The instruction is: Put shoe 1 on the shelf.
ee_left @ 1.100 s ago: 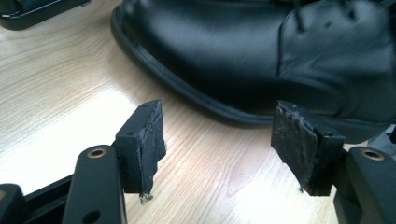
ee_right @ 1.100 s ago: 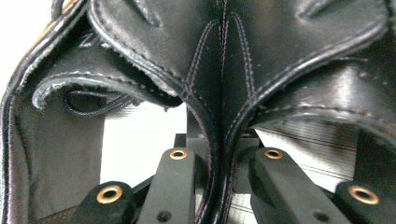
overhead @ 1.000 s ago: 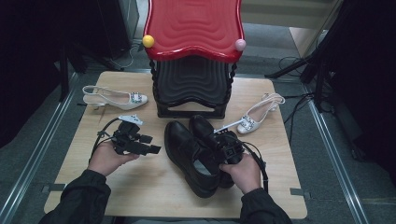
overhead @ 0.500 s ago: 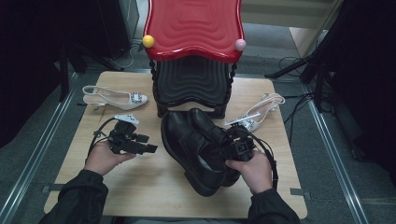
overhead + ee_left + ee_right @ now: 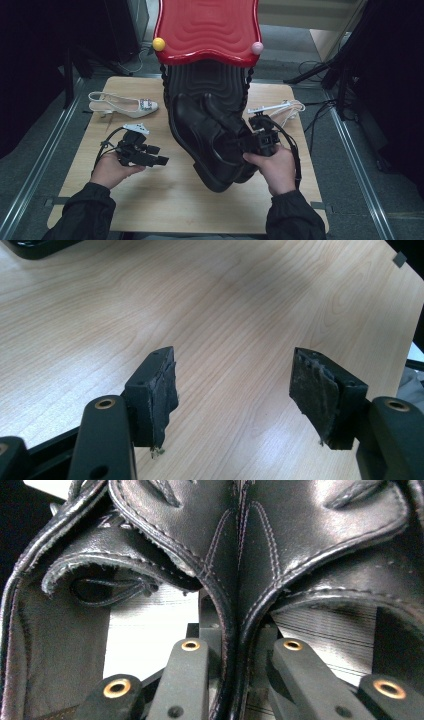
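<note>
A pair of black leather shoes [image 5: 205, 135] hangs tilted above the table, toes pointing at the black lower tiers [image 5: 205, 82] of a red-topped rack [image 5: 207, 30]. My right gripper [image 5: 245, 145] is shut on the shoes from the heel side. In the right gripper view the jaws [image 5: 235, 655] pinch the two inner collar walls of the shoes [image 5: 225, 540] together. My left gripper [image 5: 157, 155] hovers over the left part of the table. Its pads [image 5: 152, 390] stand wide apart with bare wood between them, so it is open.
One white slingback heel [image 5: 122, 105] lies at the back left of the wooden table [image 5: 150, 200], another [image 5: 280, 107] at the back right beside the rack. Metal rails run along both sides of the table, and cables trail on the floor to the right.
The right gripper has lifted the pair of black shoes off the table and carried them forward toward the rack. The left gripper has barely moved.
</note>
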Action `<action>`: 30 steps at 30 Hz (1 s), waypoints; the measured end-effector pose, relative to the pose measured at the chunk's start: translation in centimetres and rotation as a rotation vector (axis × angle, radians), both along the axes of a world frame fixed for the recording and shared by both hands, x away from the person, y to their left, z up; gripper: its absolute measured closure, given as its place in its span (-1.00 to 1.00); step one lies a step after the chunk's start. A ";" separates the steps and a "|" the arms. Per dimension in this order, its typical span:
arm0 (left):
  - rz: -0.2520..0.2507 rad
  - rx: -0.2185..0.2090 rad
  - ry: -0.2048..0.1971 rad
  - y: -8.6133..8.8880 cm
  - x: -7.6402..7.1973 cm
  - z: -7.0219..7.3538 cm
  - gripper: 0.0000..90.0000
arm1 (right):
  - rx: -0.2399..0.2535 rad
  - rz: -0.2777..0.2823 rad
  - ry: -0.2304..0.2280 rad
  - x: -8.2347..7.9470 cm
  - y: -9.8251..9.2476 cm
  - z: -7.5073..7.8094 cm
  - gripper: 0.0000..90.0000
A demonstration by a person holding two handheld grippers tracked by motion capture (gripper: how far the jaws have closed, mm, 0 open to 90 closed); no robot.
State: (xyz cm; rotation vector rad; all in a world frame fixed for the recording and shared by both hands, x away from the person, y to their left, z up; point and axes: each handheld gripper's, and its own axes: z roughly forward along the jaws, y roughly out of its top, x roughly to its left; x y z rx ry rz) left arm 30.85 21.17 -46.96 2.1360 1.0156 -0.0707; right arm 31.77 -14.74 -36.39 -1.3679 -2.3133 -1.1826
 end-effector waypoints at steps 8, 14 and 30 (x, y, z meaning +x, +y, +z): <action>-0.008 -0.004 0.003 -0.1 0.0 0.0 -0.22 | -0.010 -0.082 -0.069 3.9 1.7 2.3 0.85; -0.005 -0.011 0.004 0.1 0.2 0.0 -0.22 | -0.018 -0.175 -0.086 6.6 2.2 2.4 0.86; -0.015 -0.023 0.002 0.0 0.2 0.0 -0.20 | -0.064 -0.405 -0.148 10.7 4.9 0.1 0.86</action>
